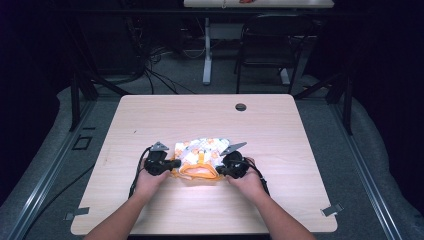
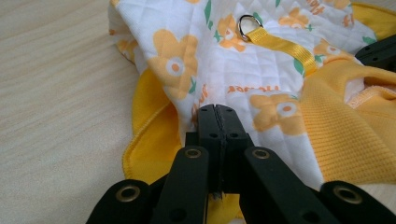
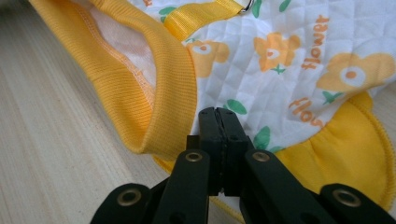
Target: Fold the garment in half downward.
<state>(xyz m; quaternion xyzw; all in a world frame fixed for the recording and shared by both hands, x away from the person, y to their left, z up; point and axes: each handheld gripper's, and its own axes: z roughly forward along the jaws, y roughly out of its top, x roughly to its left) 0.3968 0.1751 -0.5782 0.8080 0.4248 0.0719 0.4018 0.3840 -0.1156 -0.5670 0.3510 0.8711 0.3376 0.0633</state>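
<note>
Both claws are pinched tight on a little flowered garment (image 1: 200, 156) that lies on the wooden surface (image 1: 150, 115). The left claw (image 2: 217, 112) has its jaws shut on the cloth just where the white part meets the yellow trim (image 2: 149, 126). The right claw (image 3: 218, 114) is shut on the edge beside the yellow ribbed collar (image 3: 159, 93).

To do this step well, I think both hands should lift or pull together and gently, so that the cloth spreads flat and does not slip out of a claw.

The cloth is soft, white and quilted, with orange flowers and green leaves. Ahead of the left claw a smooth yellow strap (image 2: 285, 46) ends in a shiny metal ring (image 2: 250, 25). The trim looks stretchy and bumpy.
</note>
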